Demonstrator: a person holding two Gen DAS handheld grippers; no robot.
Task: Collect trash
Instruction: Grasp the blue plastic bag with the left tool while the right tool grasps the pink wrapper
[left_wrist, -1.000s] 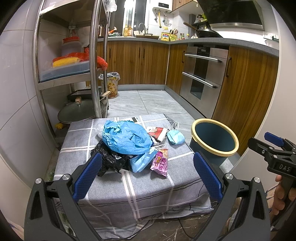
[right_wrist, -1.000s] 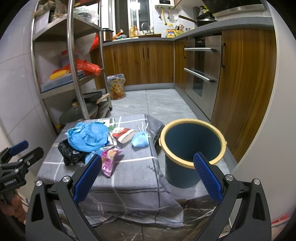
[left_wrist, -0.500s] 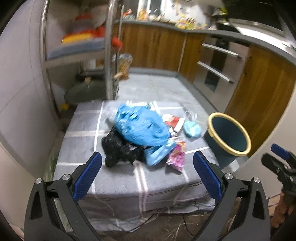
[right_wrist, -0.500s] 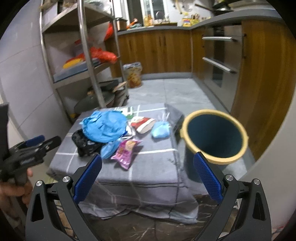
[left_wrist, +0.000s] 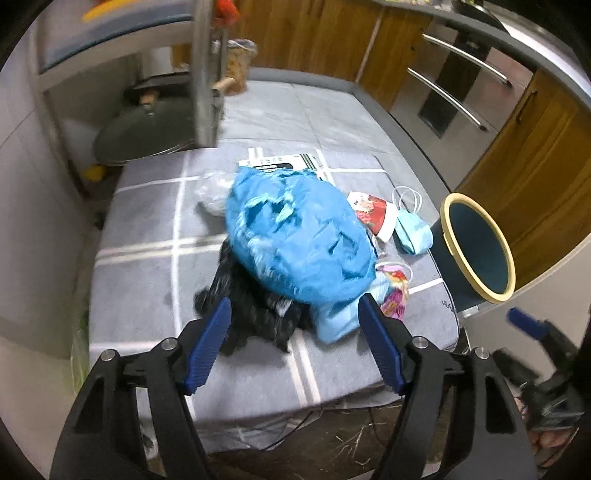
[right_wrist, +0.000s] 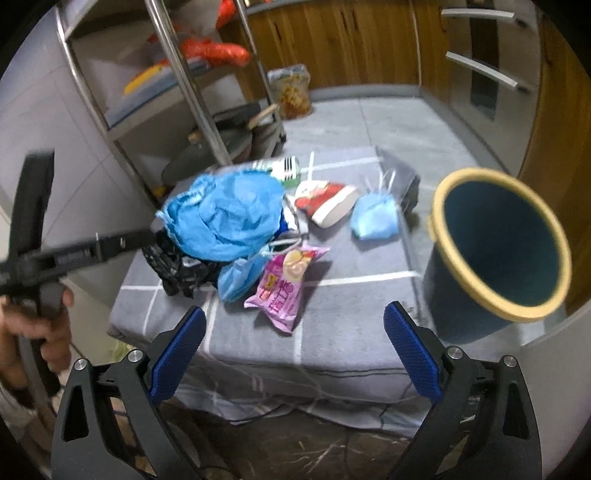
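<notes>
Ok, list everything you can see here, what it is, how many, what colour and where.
blue bag: 1, blue, top of the pile on the table
black bag: 1, black, under the blue bag
snack packet: 1, pink, front of the pile
red packet: 1, red and white, behind the pile
mask: 1, light blue, table edge near the bin
bin: 1, dark blue with yellow rim, on the floor beside the table
table: 1, grey checked cover
rack: 1, steel, behind the table
left gripper: 1, black with blue pads, closing over the pile, nothing gripped yet
right gripper: 1, same colours, open, before the table
</notes>
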